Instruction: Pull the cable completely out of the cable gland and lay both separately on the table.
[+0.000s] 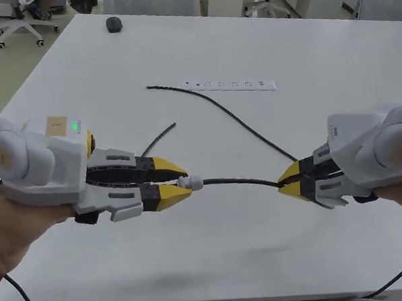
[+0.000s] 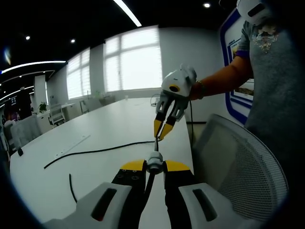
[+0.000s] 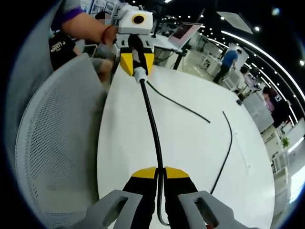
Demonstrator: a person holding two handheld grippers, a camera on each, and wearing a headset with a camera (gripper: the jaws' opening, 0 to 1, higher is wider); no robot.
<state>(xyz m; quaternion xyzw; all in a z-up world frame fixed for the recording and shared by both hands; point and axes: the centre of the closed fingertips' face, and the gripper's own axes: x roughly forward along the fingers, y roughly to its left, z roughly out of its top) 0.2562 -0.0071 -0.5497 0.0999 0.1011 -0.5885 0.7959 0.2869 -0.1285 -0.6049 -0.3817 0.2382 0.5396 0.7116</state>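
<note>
Cable (image 1: pixel 238 182), thin and black, stretches through the air from the small white plastic cable gland (image 1: pixel 192 184) across to the right gripper (image 1: pixel 287 182), whose yellow-tipped jaws are clamped tight on it. The gland, with the cable running through it, is pinched between the yellow tips of the left gripper (image 1: pixel 181 182), drawn in close around it, above the white table (image 1: pixel 213 258).

The head view takes in the cable's loose run lying on the table beyond the gland, reaching toward a flat white power strip (image 1: pixel 231 85), and a black computer mouse (image 1: pixel 114 24) farther beyond. The left gripper view takes in a grey mesh chair back (image 2: pixel 238 167) to the right of the gland and a person's grey top (image 2: pixel 276 95).

A tan label (image 1: pixel 56 126) on the left gripper's body and a blue-edged wall poster (image 2: pixel 234 47) carry writing too small to read.
</note>
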